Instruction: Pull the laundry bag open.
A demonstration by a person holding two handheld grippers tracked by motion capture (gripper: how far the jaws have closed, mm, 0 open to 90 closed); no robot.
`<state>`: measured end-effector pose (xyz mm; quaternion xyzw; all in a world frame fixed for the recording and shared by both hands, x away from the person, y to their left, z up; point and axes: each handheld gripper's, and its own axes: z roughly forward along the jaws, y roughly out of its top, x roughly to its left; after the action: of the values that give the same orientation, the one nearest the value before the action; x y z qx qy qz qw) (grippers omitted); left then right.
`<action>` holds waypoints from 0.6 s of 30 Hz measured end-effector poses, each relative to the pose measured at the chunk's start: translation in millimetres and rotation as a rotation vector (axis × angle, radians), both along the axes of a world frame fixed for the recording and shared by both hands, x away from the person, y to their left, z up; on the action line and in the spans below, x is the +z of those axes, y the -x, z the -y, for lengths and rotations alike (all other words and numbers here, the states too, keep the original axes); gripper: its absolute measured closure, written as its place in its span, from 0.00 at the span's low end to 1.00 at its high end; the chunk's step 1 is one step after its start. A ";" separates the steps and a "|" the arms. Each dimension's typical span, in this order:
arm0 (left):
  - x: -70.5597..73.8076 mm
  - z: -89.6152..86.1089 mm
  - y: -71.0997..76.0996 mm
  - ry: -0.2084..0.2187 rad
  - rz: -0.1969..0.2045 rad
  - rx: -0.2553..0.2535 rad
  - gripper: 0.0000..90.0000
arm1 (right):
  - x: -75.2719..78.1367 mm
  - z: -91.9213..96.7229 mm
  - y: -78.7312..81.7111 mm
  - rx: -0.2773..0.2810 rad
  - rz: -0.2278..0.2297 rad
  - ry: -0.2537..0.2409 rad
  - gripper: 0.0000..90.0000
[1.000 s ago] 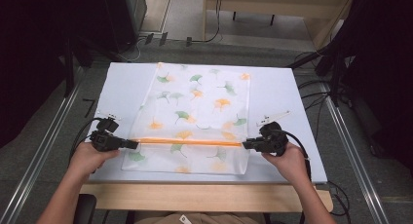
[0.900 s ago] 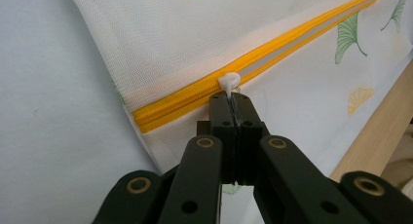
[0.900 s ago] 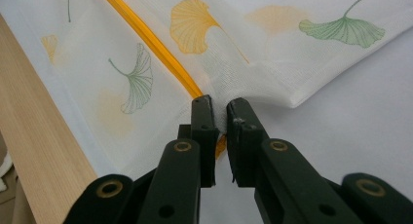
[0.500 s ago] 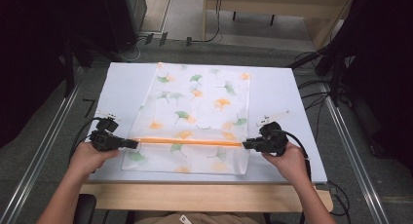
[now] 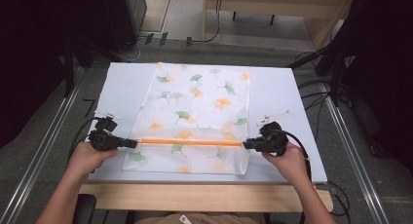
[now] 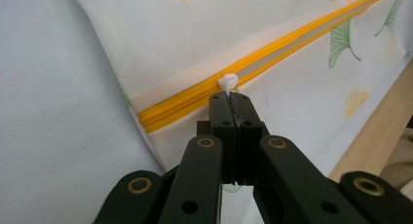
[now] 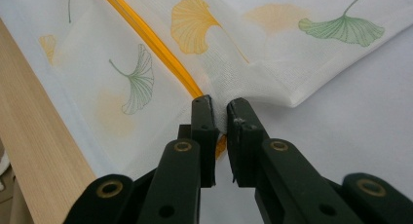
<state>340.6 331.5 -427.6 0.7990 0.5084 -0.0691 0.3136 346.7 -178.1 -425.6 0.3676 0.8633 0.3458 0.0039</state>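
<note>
A white mesh bag [image 5: 197, 107] printed with green and orange ginkgo leaves lies flat on the table, its orange zipper [image 5: 190, 142] running across near the front. My left gripper [image 5: 132, 143] is at the zipper's left end, shut on the white zipper pull [image 6: 228, 82]. At the bag's right end my right gripper [image 5: 246, 145] is shut on a pinch of the bag's fabric [image 7: 221, 95] beside the zipper [image 7: 146, 36]. The zipper looks closed along its length.
The table has a pale blue-white top [image 5: 122, 87] with a wooden front edge [image 5: 204, 197]. Cables [image 5: 80, 136] trail from both grippers. Metal rails [image 5: 44, 146] run along both sides, and dark equipment stands at the back corners.
</note>
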 end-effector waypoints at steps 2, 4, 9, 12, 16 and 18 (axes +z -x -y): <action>-0.3 0.9 -0.2 -0.006 -0.003 -0.005 1.00 | -0.4 0.5 -0.4 0.000 0.000 0.000 0.94; -0.6 1.2 -0.4 -0.006 -0.006 -0.005 1.00 | -0.5 0.8 -0.7 -0.001 0.003 0.001 0.94; -0.7 1.4 -0.6 -0.013 -0.011 -0.002 1.00 | -0.4 0.6 -0.5 -0.001 0.001 0.002 0.94; -0.5 1.7 -0.8 -0.012 -0.012 0.009 1.00 | -0.2 0.6 -0.3 -0.001 0.001 0.001 0.94; -0.8 1.2 -1.0 -0.022 -0.014 0.006 1.00 | -0.2 0.6 -0.4 0.002 0.005 0.000 0.94; -1.1 0.0 -0.9 -0.020 -0.021 0.007 1.00 | -0.1 0.5 -0.3 0.001 0.004 -0.002 0.94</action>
<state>341.5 331.5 -428.7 0.7995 0.5153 -0.0713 0.3004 347.0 -178.7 -425.7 0.3664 0.8632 0.3474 0.0053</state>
